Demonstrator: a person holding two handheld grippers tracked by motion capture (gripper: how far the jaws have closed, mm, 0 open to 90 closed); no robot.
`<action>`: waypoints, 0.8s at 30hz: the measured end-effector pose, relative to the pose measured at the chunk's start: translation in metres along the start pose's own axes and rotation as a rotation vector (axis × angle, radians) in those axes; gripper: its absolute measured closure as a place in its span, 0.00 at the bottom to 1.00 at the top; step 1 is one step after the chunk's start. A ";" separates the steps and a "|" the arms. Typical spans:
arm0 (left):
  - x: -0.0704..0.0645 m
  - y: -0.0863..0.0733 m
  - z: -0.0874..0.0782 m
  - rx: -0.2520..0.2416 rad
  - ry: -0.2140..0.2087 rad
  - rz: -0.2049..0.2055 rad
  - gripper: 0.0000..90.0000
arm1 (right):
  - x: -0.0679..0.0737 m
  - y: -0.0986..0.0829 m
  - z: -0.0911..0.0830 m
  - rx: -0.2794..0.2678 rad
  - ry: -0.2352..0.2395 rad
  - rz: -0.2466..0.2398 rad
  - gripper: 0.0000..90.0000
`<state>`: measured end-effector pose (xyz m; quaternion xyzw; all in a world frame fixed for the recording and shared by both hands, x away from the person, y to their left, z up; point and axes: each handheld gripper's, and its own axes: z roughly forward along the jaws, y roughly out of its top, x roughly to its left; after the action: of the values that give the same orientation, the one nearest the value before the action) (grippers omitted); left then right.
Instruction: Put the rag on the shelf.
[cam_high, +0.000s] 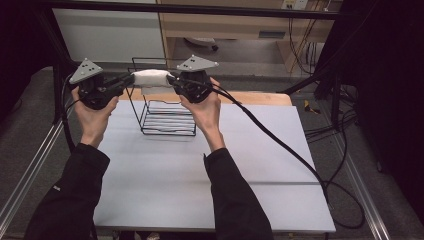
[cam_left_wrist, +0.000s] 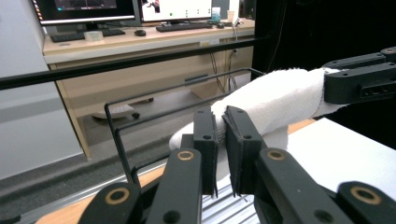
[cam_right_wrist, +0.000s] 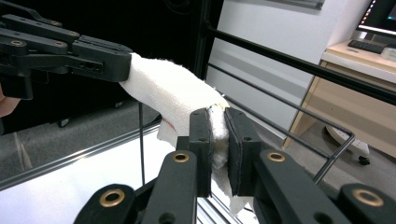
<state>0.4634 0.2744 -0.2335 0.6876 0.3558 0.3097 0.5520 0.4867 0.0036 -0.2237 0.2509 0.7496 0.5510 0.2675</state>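
While stretched between both tools, white towel (cam_high: 150, 78) held level above the far top edge of the black wire rack (cam_high: 165, 117) — rack standing on the white table (cam_high: 200, 175), toward the far left. Left gripper (cam_high: 125, 80) pinching the towel's left end, jaws pressed together on the cloth; same grip plain in the left gripper view, left gripper (cam_left_wrist: 222, 126) clamped on a thin fold of white towel (cam_left_wrist: 275, 100), with the other tool's black jaws gripping the far end at the right edge. Right gripper (cam_high: 172, 80) pinching the towel's right end; in the right gripper view, right gripper (cam_right_wrist: 218, 128) squeezing the bunched white towel (cam_right_wrist: 173, 93) — some cloth hanging below the jaws. Left hand (cam_high: 92, 112) and right hand (cam_high: 205, 107) wrapped round the handles, dark sleeves entering from the near edge. Black cable (cam_high: 280, 145) trailing off the right gripper across the table toward the near right.
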 end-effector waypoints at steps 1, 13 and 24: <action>0.000 0.000 0.000 0.006 0.000 0.001 0.92 | 0.000 -0.001 0.000 0.002 0.002 0.002 0.91; -0.002 0.028 -0.008 0.022 0.009 -0.029 0.91 | 0.002 -0.011 0.000 0.011 0.019 -0.009 0.91; -0.002 0.026 0.019 0.151 -0.034 -0.064 1.00 | 0.004 -0.017 0.000 0.022 0.029 -0.022 0.91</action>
<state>0.4812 0.2588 -0.2123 0.7207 0.3906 0.2522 0.5142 0.4827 0.0013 -0.2403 0.2374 0.7621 0.5434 0.2599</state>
